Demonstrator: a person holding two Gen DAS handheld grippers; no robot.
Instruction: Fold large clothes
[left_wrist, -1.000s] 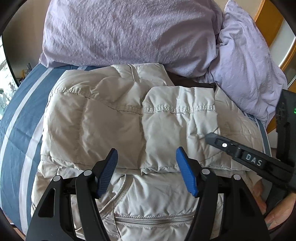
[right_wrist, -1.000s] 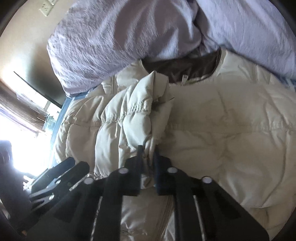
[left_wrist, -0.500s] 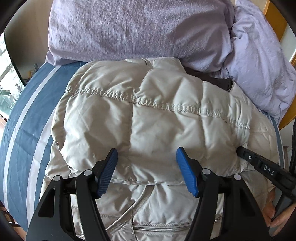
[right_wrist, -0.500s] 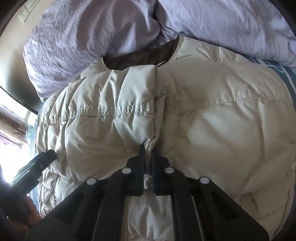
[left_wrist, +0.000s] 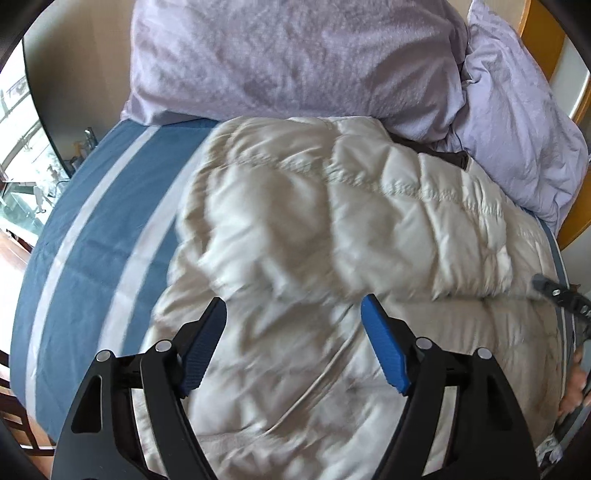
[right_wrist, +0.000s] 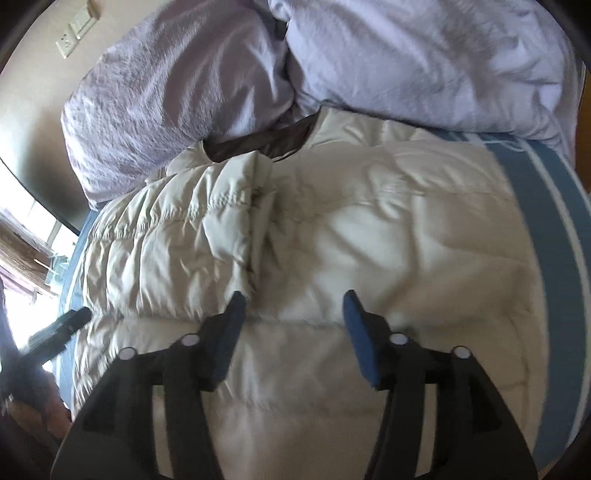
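Observation:
A cream quilted puffer jacket (left_wrist: 332, 229) lies on the bed with a sleeve part folded across its body; its dark brown collar lining faces the pillows. It also shows in the right wrist view (right_wrist: 332, 240). My left gripper (left_wrist: 293, 325) is open and empty, just above the jacket's lower half. My right gripper (right_wrist: 293, 314) is open and empty over the jacket's middle, beside the folded edge. The right gripper's tip shows at the right edge of the left wrist view (left_wrist: 557, 295); the left gripper shows at the left edge of the right wrist view (right_wrist: 59, 332).
Two lilac pillows (left_wrist: 295, 59) (right_wrist: 424, 62) lie against the head of the bed, touching the jacket's collar. The blue sheet with pale stripes (left_wrist: 92, 240) lies bare left of the jacket. A wooden bed frame (left_wrist: 539, 33) stands at the right; a window is at the left.
My right gripper has opened and let go of the jacket fold it held. The fold now lies flat across the jacket. Both grippers have shifted a little over the jacket.

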